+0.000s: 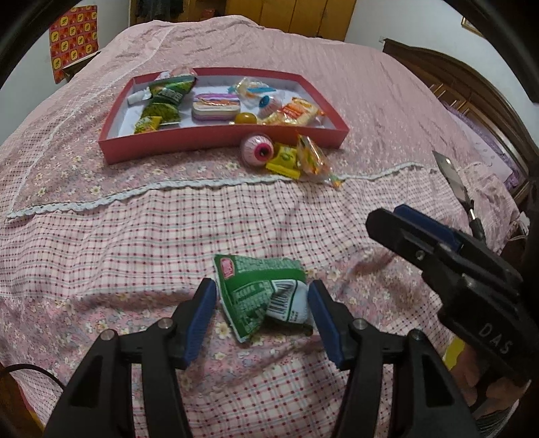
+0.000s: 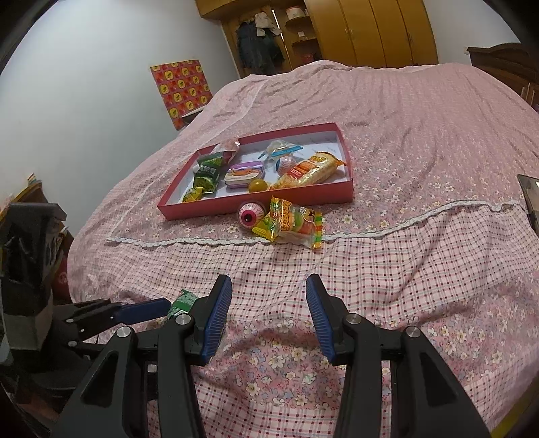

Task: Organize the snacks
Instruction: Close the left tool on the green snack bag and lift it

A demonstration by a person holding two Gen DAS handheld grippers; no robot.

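On the near checked part of the pink patchwork bedspread, a crumpled green-and-white foil snack packet lies between the blue pads of the left tool; jaws spread, pads just beside the packet's edges, contact not certain. The right tool hangs over bare fabric to its right, jaws apart, nothing between them. A wide strip of open checked fabric separates both tools from the white lace seam. Beyond the seam stands a shallow red cardboard tray filled with wrapped snacks. Against its near wall, outside it: a pink eyeball candy and an orange-yellow gummy packet. Behind the bed: yellow wooden wardrobe, white wall.
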